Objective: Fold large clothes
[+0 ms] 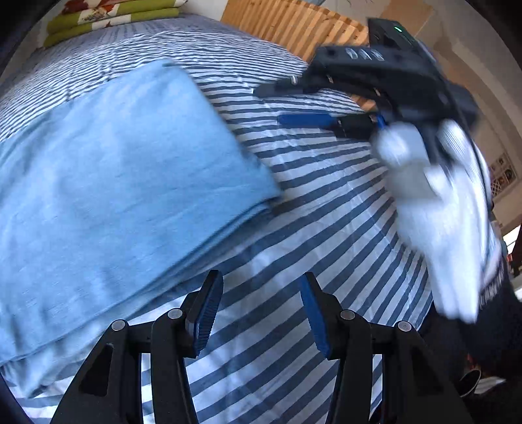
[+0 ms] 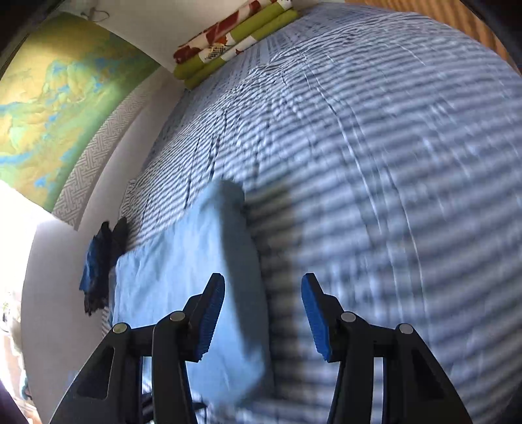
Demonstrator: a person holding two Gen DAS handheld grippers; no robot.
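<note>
The light blue folded cloth (image 1: 107,182) is lying flat on the blue-and-white striped bed cover (image 1: 293,248), layered edges stacked on the side facing the left gripper (image 1: 259,313). That gripper is hanging over bare striped cover just past the cloth's near corner, blue-padded fingers (image 1: 208,313) standing apart with nothing between them, not touching the fabric.

The right gripper (image 2: 262,316) is sitting the same way, fingers (image 2: 212,316) spread and empty; its left finger is over the cloth (image 2: 192,277) and its right one over the stripes, so the cloth's long edge is running up between them. From the left camera you're seeing that right gripper (image 1: 287,101) off to the side over the bed, held by a white-gloved hand (image 1: 434,208), well apart from the cloth.

Loads of open bed on the right of the cloth and beyond its far end. Far edge of the bed is where a green, white and red patterned folded blanket (image 2: 235,39) is sitting against the wall. A dark blue crumpled garment (image 2: 101,264) is lying at the wall-side edge, just beside the cloth's corner. Slatted wooden headboard (image 1: 293,22) is bounding the other side.
</note>
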